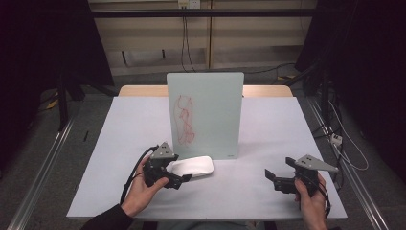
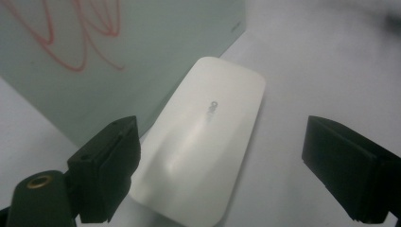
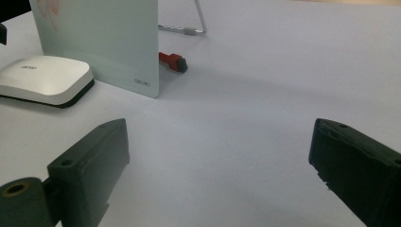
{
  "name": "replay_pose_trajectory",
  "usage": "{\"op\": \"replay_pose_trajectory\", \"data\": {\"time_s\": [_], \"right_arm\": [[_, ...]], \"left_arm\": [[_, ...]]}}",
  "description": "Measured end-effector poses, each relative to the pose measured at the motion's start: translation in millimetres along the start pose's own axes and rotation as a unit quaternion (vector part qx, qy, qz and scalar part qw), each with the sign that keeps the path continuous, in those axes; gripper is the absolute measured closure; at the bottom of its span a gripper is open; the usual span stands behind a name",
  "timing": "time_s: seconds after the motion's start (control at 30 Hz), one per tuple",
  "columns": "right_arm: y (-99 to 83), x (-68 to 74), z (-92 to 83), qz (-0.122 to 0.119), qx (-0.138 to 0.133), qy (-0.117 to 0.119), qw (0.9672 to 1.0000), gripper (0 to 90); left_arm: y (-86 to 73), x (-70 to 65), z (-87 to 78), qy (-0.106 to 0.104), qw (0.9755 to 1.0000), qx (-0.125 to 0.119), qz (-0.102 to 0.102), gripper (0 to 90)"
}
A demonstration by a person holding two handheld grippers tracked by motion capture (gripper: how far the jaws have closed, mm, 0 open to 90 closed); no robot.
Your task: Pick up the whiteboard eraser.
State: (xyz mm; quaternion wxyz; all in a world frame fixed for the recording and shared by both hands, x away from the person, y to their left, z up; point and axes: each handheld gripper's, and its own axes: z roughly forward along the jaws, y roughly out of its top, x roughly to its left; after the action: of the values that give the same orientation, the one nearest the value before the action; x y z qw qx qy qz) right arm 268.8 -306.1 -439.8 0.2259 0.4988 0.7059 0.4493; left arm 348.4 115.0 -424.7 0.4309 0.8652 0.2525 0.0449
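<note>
**benchwatcher:** Eraser (image 1: 192, 168) is that flat white pad lying on the bench (image 1: 268, 129), right at the foot of the upright glass drawing board (image 1: 206, 112) with the red scribble (image 1: 184, 120) on it. Left claw (image 1: 184, 178) is right at its near end. In the left gripper view the eraser (image 2: 203, 142) lies between the two black jaws, one jaw close against its edge, the other well clear, so the jaws are spread and nothing is pinched.

**torque_tom:** Agreed, not gripping. What about the other hand?

**benchwatcher:** Right claw (image 1: 269, 176) is low over bare bench, well apart from the eraser, jaws wide apart with nothing between them. Its own view shows the eraser (image 3: 45, 78) off to the side, just beside the board's (image 3: 104, 38) bottom edge, and a red marker (image 3: 172, 61) poking out behind the board near a wire stand (image 3: 198, 23).

**torque_tom:** Eraser touching the board?

**benchwatcher:** Can't tell, very close though.
</note>
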Motion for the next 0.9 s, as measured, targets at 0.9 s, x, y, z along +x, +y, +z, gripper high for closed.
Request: {"op": "replay_pose_trajectory", "data": {"time_s": [0.9], "right_arm": [[0.1,0.9,0.2,-0.003,0.004,0.001,1.0,5.6]], "left_arm": [[26.2,8.5,29.3,-0.045,0.9888,0.118,0.08,14.4]]}}
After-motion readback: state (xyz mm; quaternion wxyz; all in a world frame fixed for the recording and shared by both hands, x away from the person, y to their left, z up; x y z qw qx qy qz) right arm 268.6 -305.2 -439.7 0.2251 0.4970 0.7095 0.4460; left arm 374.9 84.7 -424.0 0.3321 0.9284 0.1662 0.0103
